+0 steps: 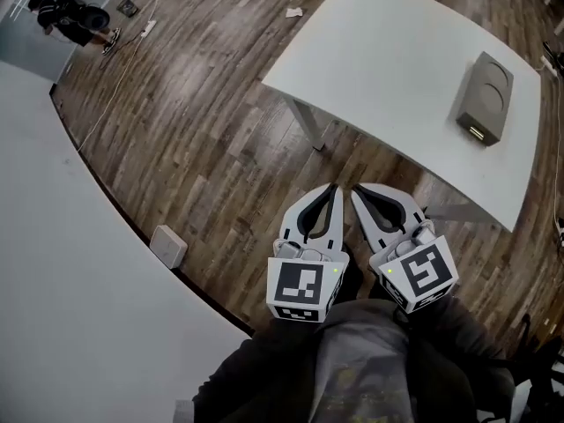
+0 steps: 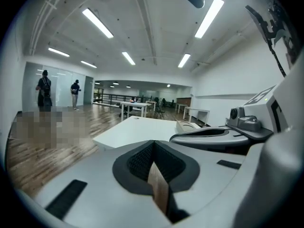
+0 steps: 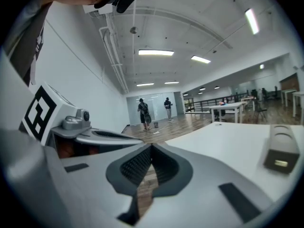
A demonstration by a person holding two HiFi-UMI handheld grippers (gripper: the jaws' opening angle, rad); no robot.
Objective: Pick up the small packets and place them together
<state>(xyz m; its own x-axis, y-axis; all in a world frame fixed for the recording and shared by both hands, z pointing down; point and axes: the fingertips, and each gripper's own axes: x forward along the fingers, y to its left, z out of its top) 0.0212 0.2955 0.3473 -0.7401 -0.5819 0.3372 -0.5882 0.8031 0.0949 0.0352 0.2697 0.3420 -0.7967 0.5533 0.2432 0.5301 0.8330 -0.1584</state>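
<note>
No small packets show in any view. In the head view my left gripper (image 1: 332, 189) and right gripper (image 1: 356, 191) are side by side close to my body. Both point over the wood floor toward a white table (image 1: 388, 60). Each gripper is shut, tips touching, with nothing between its jaws. In the left gripper view the left gripper (image 2: 153, 144) has its tips together, and the table (image 2: 133, 129) lies ahead. In the right gripper view the right gripper (image 3: 151, 147) is shut too, and the table (image 3: 228, 137) spreads to the right.
A grey flat device (image 1: 485, 97) lies on the table's right part, also in the right gripper view (image 3: 280, 151). A small white box (image 1: 167, 246) sits on the floor beside a large white surface (image 1: 70, 307). A white scrap (image 1: 294, 12) lies on the floor. People (image 3: 144, 112) stand far off.
</note>
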